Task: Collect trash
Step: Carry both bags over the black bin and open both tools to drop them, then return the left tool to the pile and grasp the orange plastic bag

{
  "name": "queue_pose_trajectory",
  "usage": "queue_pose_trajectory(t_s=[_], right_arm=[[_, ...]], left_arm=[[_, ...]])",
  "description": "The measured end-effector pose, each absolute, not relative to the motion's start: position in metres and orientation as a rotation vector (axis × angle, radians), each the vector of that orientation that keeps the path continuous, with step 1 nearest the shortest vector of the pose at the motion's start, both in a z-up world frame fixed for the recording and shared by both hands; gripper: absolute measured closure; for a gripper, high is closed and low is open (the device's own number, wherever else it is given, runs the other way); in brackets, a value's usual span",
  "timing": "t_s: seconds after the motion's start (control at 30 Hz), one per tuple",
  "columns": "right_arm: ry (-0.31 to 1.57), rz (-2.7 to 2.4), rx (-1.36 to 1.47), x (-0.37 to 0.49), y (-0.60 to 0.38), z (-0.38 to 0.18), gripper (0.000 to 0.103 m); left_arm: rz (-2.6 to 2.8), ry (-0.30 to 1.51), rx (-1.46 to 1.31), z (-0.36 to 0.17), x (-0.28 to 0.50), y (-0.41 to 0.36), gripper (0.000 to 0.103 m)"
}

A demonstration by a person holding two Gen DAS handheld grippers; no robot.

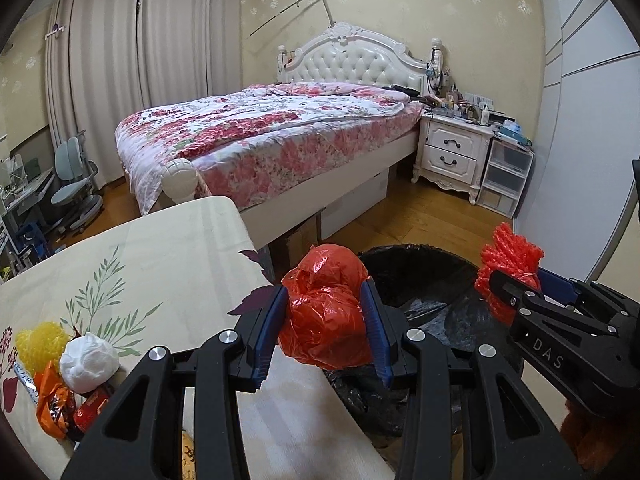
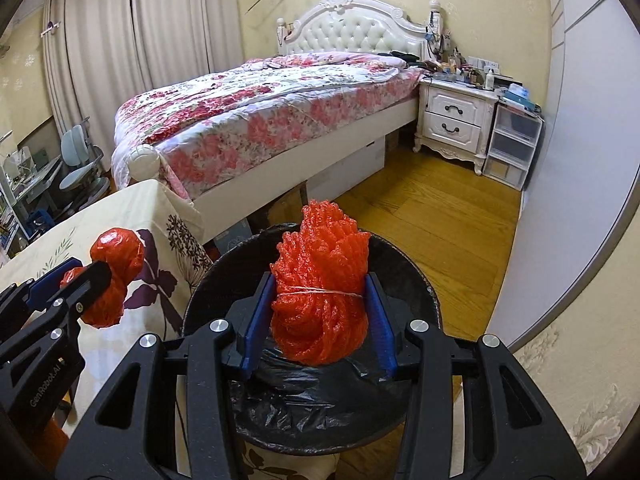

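Observation:
My left gripper (image 1: 326, 320) is shut on a crumpled red plastic bag (image 1: 326, 308), held at the table's right edge beside the bin. My right gripper (image 2: 320, 312) is shut on a tied bundle of orange-red foam netting (image 2: 320, 280), directly over the round bin with a black liner (image 2: 312, 400). In the left wrist view the right gripper (image 1: 516, 284) with the netting (image 1: 510, 252) is at the right, over the bin (image 1: 420, 280). In the right wrist view the left gripper (image 2: 86, 276) with the red bag (image 2: 116, 272) hangs over the tablecloth.
On the floral tablecloth (image 1: 160, 260) at lower left lie a yellow net (image 1: 40, 344), a white paper ball (image 1: 90, 362) and orange and red wrappers (image 1: 56, 404). Behind stand a bed (image 1: 260, 136), a nightstand (image 1: 452, 152) and plastic drawers (image 1: 504, 176). Wooden floor (image 2: 440, 232) lies beyond the bin.

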State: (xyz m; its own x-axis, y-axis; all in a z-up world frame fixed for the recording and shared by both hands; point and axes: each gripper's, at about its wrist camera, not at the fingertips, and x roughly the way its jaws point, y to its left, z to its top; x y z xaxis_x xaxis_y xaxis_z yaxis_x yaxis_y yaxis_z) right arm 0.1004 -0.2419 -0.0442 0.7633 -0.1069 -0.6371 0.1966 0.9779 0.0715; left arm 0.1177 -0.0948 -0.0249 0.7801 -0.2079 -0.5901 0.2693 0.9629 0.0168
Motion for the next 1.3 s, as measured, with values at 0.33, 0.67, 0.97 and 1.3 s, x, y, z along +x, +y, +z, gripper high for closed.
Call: queue_pose_trajectory(t_s=[0.33, 0.67, 0.97, 1.3], right_arm=[[0.675, -0.216, 0.165, 0.102, -0.254, -0.047, 0.043], [0.666, -0.246, 0.184, 0.093, -0.256, -0.042, 0.028], [0.674, -0.2, 0.187, 0.077, -0.233, -0.038, 0.023], [0.692, -0.105, 0.145, 0.059, -0.183, -0.038, 0.023]], left_arm=[[-0.244, 0.615, 0.123, -0.028, 0.125, -0.102, 0.029], [-0.203, 0.616, 0.088, -0.02, 0.119, -0.081, 0.022], [-0.156, 0.613, 0.061, -0.011, 0.092, -0.048, 0.021], [-0.05, 0.617, 0.026, -0.006, 0.061, 0.014, 0.021]])
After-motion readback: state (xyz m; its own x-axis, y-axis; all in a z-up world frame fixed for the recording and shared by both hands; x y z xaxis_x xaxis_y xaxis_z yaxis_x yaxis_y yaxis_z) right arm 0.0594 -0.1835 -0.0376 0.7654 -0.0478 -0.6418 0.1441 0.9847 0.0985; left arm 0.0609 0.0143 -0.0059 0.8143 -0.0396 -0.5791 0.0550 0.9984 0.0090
